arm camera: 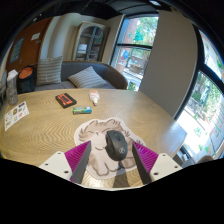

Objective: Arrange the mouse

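A dark grey computer mouse [117, 144] lies on a white mouse mat with a brownish figure printed on it [100, 128], on a round wooden table [45, 135]. My gripper [110, 160] is open. Its two fingers, with magenta pads [78, 154], stand at either side of the near end of the mouse with a gap at each side. The mouse rests on the mat between the fingertips and just ahead of them.
A dark red box [66, 100] and a small green and white tube [83, 110] lie further back on the table. Papers [15, 114] lie at the left edge. Beyond stand a sofa with cushions [75, 76], a cabinet [89, 42] and large windows [135, 45].
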`<state>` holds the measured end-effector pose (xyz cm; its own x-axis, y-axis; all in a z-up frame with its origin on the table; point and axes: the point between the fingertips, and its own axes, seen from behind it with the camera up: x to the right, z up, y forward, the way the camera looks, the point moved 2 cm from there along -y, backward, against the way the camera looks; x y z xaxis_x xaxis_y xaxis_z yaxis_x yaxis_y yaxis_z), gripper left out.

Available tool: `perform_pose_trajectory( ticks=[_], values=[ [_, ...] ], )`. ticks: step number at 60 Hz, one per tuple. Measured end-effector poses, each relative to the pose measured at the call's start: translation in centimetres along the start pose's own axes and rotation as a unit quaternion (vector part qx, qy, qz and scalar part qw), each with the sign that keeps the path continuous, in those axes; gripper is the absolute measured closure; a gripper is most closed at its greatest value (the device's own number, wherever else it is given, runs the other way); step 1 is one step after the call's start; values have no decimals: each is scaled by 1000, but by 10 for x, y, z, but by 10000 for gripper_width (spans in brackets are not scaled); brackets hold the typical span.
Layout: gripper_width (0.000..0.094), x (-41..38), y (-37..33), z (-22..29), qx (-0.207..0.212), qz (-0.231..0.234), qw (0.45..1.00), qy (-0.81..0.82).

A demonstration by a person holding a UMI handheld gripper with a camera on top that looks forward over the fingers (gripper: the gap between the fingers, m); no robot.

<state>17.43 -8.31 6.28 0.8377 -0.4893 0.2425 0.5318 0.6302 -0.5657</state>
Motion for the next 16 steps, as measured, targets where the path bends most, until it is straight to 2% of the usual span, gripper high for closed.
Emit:
perform_pose_trajectory(
  ticks=[8,16],
  values=[
    [92,-29,-82,-19,17,-24,1000,2],
    [91,-94,-147,-38,44,23,999,15]
  ],
)
